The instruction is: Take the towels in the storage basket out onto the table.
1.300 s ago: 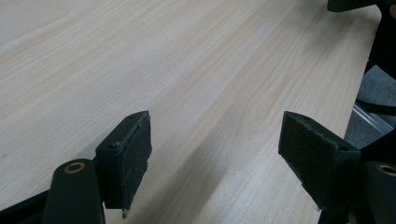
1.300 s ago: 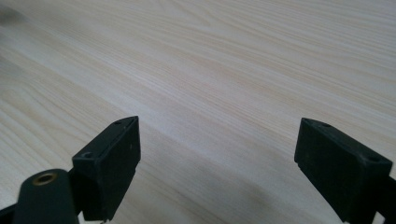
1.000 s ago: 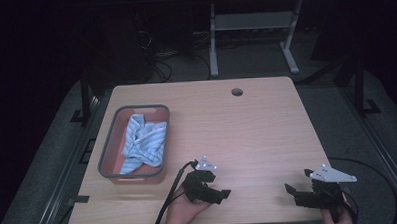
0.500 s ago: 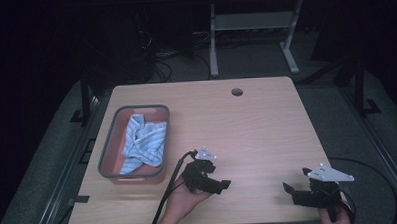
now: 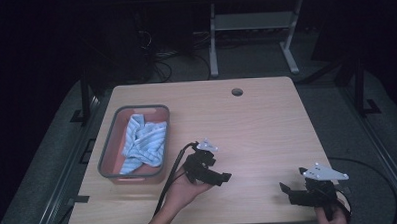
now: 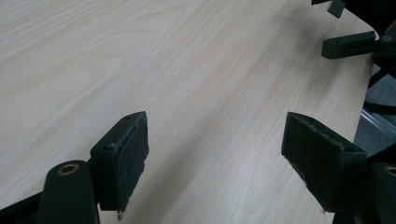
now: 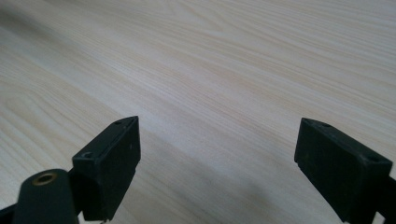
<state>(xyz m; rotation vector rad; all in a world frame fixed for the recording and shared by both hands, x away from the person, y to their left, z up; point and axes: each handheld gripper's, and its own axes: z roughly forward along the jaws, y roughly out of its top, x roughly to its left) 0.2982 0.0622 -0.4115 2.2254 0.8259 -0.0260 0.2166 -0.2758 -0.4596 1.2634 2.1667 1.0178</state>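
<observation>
Looks basically done: striped cloth [image 5: 143, 144] sits in the grey bin [image 5: 106, 154] at 9 o'clock. Left gripper [image 5: 220, 177], jaws just opening, and right gripper [image 5: 287, 191] both spread, empty, over the table [image 5: 267, 124].

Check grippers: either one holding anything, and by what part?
Nothing held. Left gripper has just opened wider, jaws apart over bare table. Right gripper is open too, nothing between its jaws. The cloth lies in the bin.
</observation>
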